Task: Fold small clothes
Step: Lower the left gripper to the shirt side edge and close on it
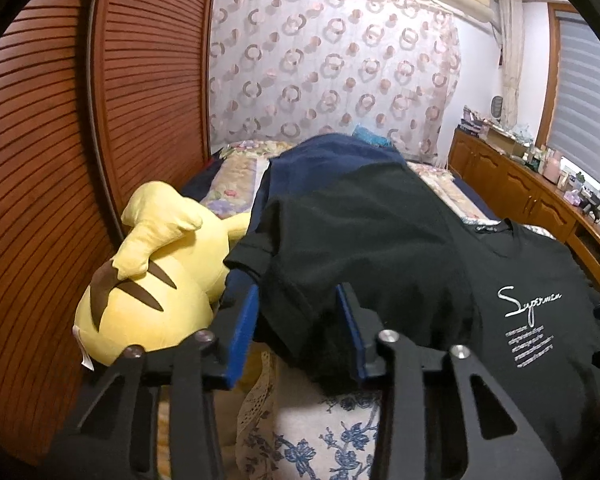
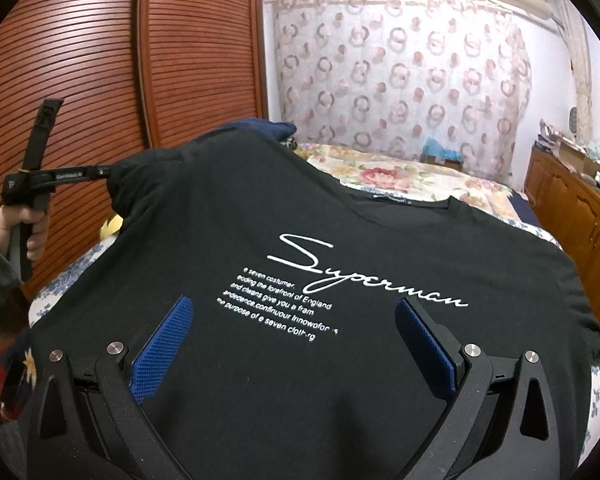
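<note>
A black T-shirt (image 2: 340, 208) with white "Superman" script lies print up on the bed. It also shows in the left wrist view (image 1: 380, 240). My left gripper (image 1: 300, 320) has blue pads either side of the shirt's left sleeve and side; cloth fills the gap and is lifted into a hump. In the right wrist view that gripper (image 2: 104, 172) sits at the shirt's raised left edge, held by a hand. My right gripper (image 2: 296, 340) is wide open over the shirt's lower front, its blue pads (image 2: 160, 352) apart, holding nothing.
A yellow Pikachu plush (image 1: 148, 280) lies at the bed's left, against the brown slatted wardrobe doors (image 1: 60, 140). A navy garment (image 1: 332, 156) lies beyond the shirt. The floral bedspread (image 2: 420, 180) stretches to a patterned curtain. Wooden cabinets (image 1: 520, 184) with clutter stand on the right.
</note>
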